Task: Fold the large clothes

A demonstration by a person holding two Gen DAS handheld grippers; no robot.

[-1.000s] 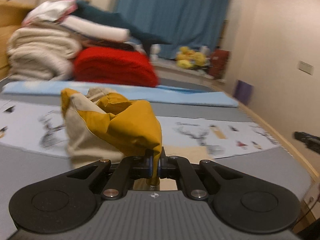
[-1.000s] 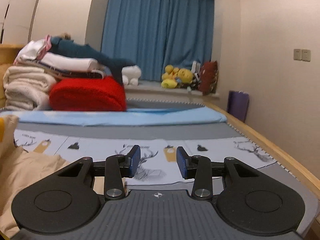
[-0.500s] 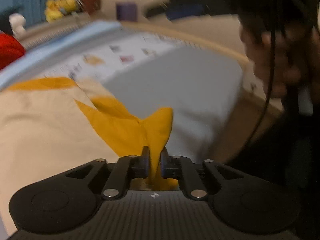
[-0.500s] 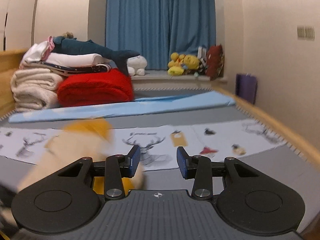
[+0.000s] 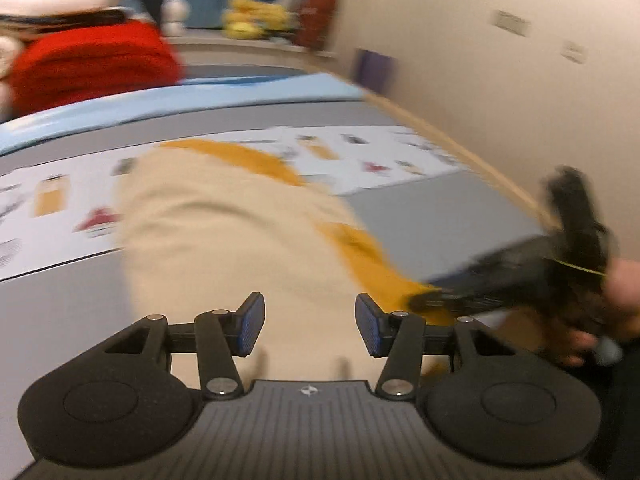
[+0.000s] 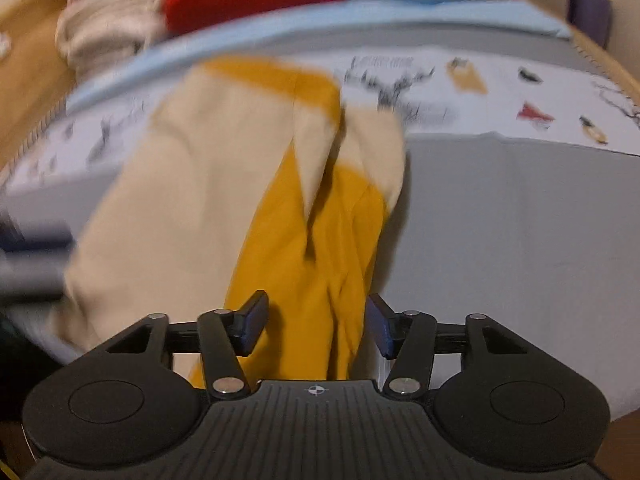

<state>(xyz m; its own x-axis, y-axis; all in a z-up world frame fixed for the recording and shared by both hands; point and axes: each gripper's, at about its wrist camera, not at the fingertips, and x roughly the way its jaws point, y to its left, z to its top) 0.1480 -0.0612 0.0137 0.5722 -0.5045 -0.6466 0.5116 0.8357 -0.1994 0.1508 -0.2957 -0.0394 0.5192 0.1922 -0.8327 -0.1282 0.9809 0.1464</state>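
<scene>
A cream and mustard-yellow garment [image 5: 224, 232] lies spread on the bed, its near end hanging toward me. My left gripper [image 5: 309, 330] is open, its jaws wide apart just above the cream cloth. My right gripper [image 6: 316, 328] is open too, with the mustard sleeve [image 6: 312, 248] lying between its blue pads [image 6: 256, 322] without being pinched. In the left wrist view the right gripper [image 5: 424, 300] shows as a blurred black shape at the garment's mustard edge. Both views are motion-blurred.
The bed [image 6: 520, 220] has a grey cover with a white printed strip [image 6: 500, 92] and a light blue strip [image 5: 200, 96]. Folded red [image 5: 92, 60] and white blankets are stacked at the far end. A wooden bed rail [image 5: 460, 148] and wall run along the right.
My left gripper has let go of the mustard cloth and opened. The garment has dropped flat on the bed. My right gripper has swung down over the mustard sleeve.
</scene>
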